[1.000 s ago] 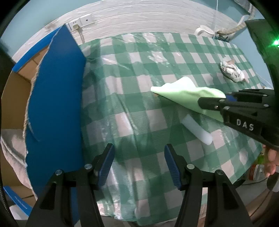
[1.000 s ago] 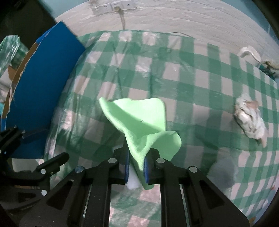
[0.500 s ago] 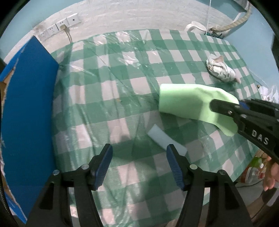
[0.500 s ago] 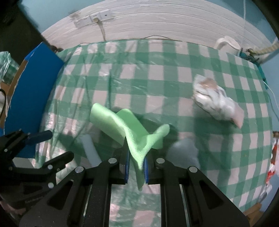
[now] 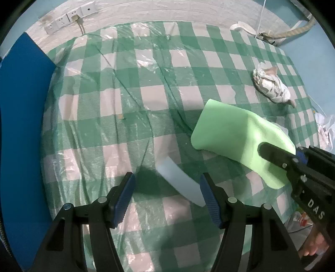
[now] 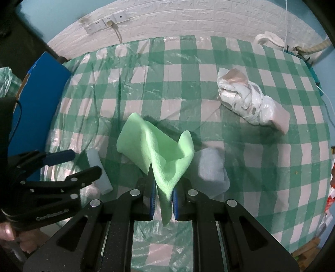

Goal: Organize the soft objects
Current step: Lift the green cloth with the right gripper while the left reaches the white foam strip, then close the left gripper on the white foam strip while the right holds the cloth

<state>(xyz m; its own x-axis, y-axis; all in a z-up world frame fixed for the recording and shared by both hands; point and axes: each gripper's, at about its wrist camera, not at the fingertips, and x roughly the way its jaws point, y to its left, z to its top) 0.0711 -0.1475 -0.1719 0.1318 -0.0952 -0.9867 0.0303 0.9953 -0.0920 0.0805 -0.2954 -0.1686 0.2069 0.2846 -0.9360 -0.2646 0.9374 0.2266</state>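
Observation:
My right gripper (image 6: 163, 200) is shut on a light green foam sheet (image 6: 157, 150) and holds it bent above the checked table; the sheet also shows in the left wrist view (image 5: 236, 134). My left gripper (image 5: 167, 198) is open and empty, just above a white foam block (image 5: 180, 184) that lies between its fingers; the block also shows in the right wrist view (image 6: 98, 169). A grey-white soft pad (image 6: 211, 169) lies on the table under the green sheet. A crumpled white plastic bundle (image 6: 247, 102) lies at the far right (image 5: 270, 85).
The table wears a green-and-white checked cloth (image 5: 125, 104) under clear plastic film. A blue board (image 5: 21, 125) stands along the table's left side. A white brick wall with sockets (image 5: 69, 16) is behind. Cables and a rope (image 5: 272, 35) lie at the far right corner.
Both grippers moved right along the table. The green sheet moved with my right gripper. My left gripper came closer over the white foam block, which now sits between its open fingers.

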